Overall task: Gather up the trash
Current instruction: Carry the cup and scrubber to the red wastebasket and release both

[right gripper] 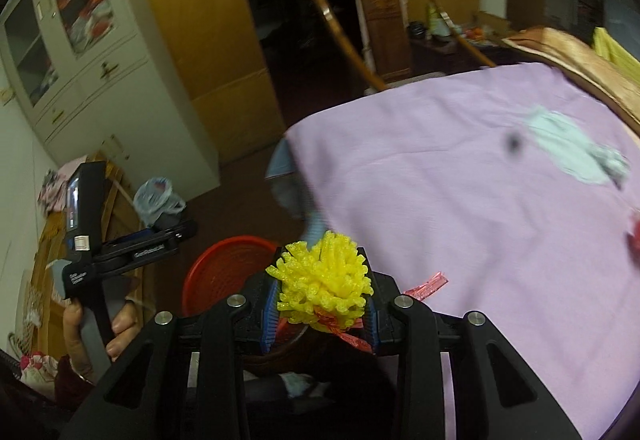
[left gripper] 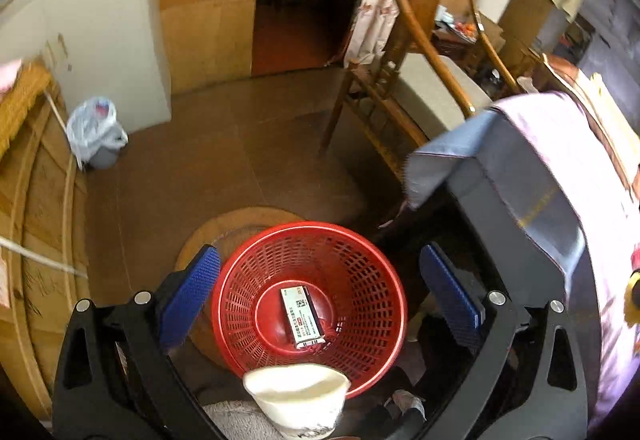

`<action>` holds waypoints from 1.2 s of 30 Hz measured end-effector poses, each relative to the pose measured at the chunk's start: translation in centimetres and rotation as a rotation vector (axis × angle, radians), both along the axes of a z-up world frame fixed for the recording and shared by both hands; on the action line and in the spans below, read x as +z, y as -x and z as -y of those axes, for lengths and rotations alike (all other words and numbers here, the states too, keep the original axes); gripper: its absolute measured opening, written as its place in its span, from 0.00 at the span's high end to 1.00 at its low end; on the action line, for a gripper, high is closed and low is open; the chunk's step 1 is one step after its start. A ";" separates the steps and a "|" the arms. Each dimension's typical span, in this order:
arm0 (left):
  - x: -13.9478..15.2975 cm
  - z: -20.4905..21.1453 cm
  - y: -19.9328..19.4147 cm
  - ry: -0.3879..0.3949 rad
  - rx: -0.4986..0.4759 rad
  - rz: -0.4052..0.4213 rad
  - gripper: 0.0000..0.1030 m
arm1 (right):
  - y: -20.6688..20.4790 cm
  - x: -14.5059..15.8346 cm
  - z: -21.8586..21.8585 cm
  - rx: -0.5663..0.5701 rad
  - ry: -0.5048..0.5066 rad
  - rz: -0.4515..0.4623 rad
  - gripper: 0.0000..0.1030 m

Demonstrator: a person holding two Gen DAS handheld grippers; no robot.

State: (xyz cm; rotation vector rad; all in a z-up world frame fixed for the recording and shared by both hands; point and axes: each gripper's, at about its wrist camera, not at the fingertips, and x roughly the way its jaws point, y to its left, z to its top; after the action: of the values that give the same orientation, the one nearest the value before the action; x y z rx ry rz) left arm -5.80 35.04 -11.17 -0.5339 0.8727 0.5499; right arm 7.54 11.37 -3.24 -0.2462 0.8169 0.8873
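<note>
- The red plastic basket [left gripper: 310, 304] on the floor already holds a small printed carton [left gripper: 303, 317] at its centre, so part of the trash is collected.
- A white paper cup [left gripper: 298, 402] shows at the basket's 6 o'clock rim, between and below the spread jaws of the left gripper [left gripper: 320, 296]; nothing is pinched, and I cannot tell whether the cup is falling or resting.
- The right gripper [right gripper: 320, 294] pinches a yellow foam fruit net [right gripper: 324, 282] with a red wrapper; the basket lies at its 9 o'clock, close by.
- Left to do, I judge: drop the net, then fetch the pale crumpled piece [right gripper: 572, 152] and the red scrap [right gripper: 634, 236] from the lilac tablecloth [right gripper: 460, 200].
- Room: open floor at 12 o'clock of the basket; the table edge crowds its 3 o'clock side, with a wooden chair [left gripper: 384, 88] beyond at 1 o'clock.
</note>
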 end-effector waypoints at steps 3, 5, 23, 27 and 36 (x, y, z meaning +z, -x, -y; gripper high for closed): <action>-1.0 -1.4 -0.1 0.029 0.028 -0.005 0.06 | 0.3 -0.8 -2.6 0.033 0.028 -0.013 0.67; -1.3 -1.9 -0.3 0.022 0.038 -0.019 0.06 | 0.2 -1.3 -3.6 0.045 0.042 -0.025 0.67; -2.5 1.0 -1.8 0.029 -0.130 -0.199 0.06 | 0.1 -3.5 -5.6 0.144 0.061 -0.117 0.67; -2.8 2.3 -1.1 -0.006 -0.128 -0.320 0.06 | -0.8 -3.8 -5.0 0.155 0.032 -0.140 0.67; -4.5 5.1 2.5 -0.074 -0.220 -0.600 0.06 | -1.8 -3.6 -3.4 0.200 -0.039 -0.150 0.65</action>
State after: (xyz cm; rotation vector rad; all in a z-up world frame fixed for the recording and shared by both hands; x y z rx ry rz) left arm -8.31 29.97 -15.68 -0.1947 1.4552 0.5445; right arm 9.33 14.75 -6.79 -0.2322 0.9239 1.1187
